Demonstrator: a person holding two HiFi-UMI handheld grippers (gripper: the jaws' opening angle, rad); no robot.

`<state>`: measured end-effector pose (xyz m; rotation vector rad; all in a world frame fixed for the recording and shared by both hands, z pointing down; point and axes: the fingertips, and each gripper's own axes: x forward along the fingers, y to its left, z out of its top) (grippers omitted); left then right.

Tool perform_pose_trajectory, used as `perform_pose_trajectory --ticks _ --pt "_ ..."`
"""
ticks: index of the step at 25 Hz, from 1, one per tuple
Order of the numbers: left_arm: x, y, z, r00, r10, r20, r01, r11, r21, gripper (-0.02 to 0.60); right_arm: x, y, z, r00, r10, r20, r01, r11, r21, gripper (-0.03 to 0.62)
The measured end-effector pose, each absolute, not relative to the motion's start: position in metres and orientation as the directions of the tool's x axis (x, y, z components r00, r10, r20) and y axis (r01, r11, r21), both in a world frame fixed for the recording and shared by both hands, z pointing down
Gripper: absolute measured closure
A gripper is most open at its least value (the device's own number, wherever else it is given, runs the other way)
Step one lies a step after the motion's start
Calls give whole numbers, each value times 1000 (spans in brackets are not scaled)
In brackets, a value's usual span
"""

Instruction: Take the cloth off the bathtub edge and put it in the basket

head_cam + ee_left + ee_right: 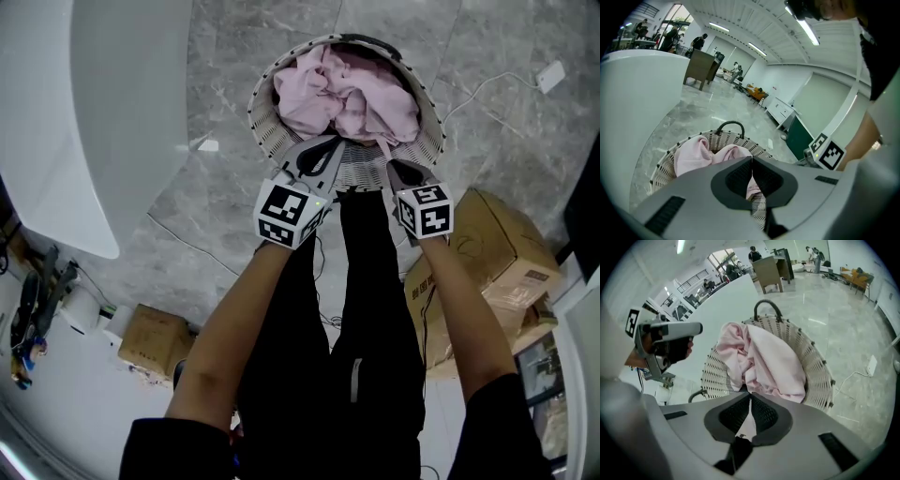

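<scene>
The pink cloth [347, 89] lies bunched inside the white woven basket [265, 131] on the floor, filling most of it. My left gripper [332, 143] is at the basket's near rim, shut with nothing in it; in its own view the jaws [752, 159] meet in front of the cloth [691, 154]. My right gripper [392, 167] is at the near right rim, jaws together [750, 393]. A thin strip of the cloth [764, 362] hangs over the rim right up to its tips. I cannot tell whether a fold is pinched. The white bathtub [75, 112] curves along the left.
The person's legs stand just behind the basket. Cardboard boxes sit at the right [497, 253] and lower left [155, 337]. A white plug with its cable [550, 75] lies on the grey marble floor beyond the basket. The basket has a dark handle [767, 305].
</scene>
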<state>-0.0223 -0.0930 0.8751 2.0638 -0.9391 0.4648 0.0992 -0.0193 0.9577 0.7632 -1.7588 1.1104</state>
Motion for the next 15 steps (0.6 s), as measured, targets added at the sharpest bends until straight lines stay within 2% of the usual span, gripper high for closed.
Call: perform_pose_trajectory --ticks 3,7,15 --pt "-22 -94 871 664 -459 591 -748 -423 511 565 88 -49 944 -459 -88 884 -831 394 -393 556" --pt "-27 -97 871 654 -470 593 -756 -415 505 566 74 -81 935 -526 -155 836 -833 295 -469 557" --pt "-34 -91 870 655 -466 595 -755 -419 504 565 51 -136 929 -556 -232 798 -827 254 -502 557"
